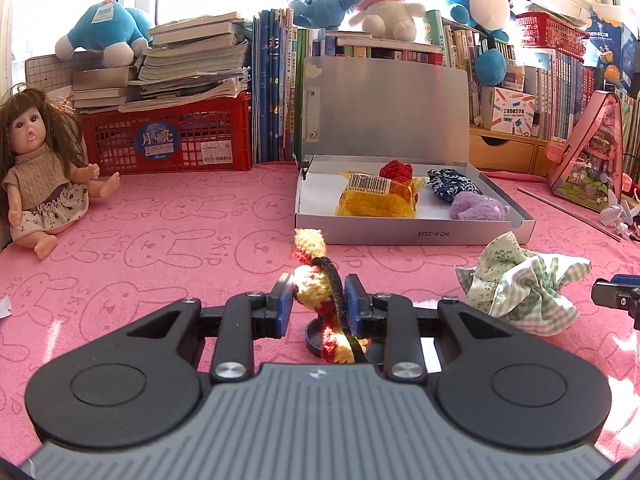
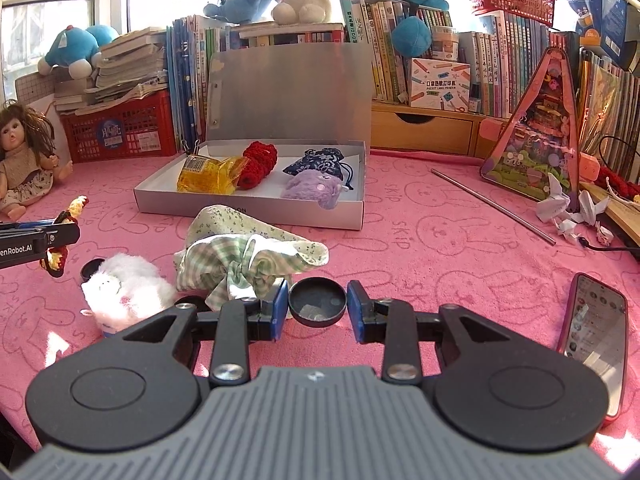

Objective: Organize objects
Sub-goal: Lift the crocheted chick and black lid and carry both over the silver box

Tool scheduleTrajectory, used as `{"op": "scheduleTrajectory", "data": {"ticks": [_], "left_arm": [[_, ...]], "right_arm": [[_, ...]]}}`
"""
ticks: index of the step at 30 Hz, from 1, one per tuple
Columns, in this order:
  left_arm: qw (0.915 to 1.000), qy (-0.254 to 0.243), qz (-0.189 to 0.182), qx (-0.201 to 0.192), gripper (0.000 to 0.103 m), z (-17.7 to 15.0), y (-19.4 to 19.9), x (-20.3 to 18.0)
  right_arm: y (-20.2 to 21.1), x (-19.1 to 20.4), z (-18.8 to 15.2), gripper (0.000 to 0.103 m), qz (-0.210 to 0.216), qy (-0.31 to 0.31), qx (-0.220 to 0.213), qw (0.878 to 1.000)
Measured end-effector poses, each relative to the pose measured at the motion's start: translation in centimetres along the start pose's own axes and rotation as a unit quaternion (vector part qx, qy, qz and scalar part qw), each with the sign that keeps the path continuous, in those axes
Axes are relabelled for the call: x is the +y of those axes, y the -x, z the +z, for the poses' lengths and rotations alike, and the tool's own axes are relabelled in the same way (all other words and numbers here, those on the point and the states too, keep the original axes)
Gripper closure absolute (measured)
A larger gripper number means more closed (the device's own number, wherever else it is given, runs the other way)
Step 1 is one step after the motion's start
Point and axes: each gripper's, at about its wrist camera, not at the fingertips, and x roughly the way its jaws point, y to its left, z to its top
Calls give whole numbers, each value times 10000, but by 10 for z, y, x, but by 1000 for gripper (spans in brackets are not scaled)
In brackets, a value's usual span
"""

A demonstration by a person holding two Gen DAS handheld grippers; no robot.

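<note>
My left gripper (image 1: pixel 317 298) is shut on a yellow-and-red crochet toy (image 1: pixel 310 280) and holds it above the pink cloth, short of the open grey box (image 1: pixel 408 234). The toy also shows in the right wrist view (image 2: pixel 60 236). The box holds a yellow packet (image 1: pixel 376 198), a red crochet piece (image 1: pixel 396 171), a blue pouch (image 1: pixel 452 185) and a purple plush (image 1: pixel 476 208). My right gripper (image 2: pixel 318 304) is open around a black round lid (image 2: pixel 318 302). A green checked cloth bundle (image 2: pixel 248 256) and a white plush (image 2: pixel 128 290) lie in front of the box.
A doll (image 1: pixel 44 176) sits at the left by a red crate (image 1: pixel 172 140). Books and plush toys line the back. A phone (image 2: pixel 596 336), a metal rod (image 2: pixel 492 206), paper scraps and a pink triangular toy house (image 2: pixel 540 144) lie at the right.
</note>
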Motion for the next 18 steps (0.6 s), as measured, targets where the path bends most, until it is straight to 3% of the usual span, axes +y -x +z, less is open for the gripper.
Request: {"op": "scheduleTrajectory", "data": {"ticks": [18], "left_arm": [[9998, -67, -195, 46, 70, 25, -16, -11]], "right_arm": [[-17, 4, 42, 67, 140, 30, -172, 9997]]}}
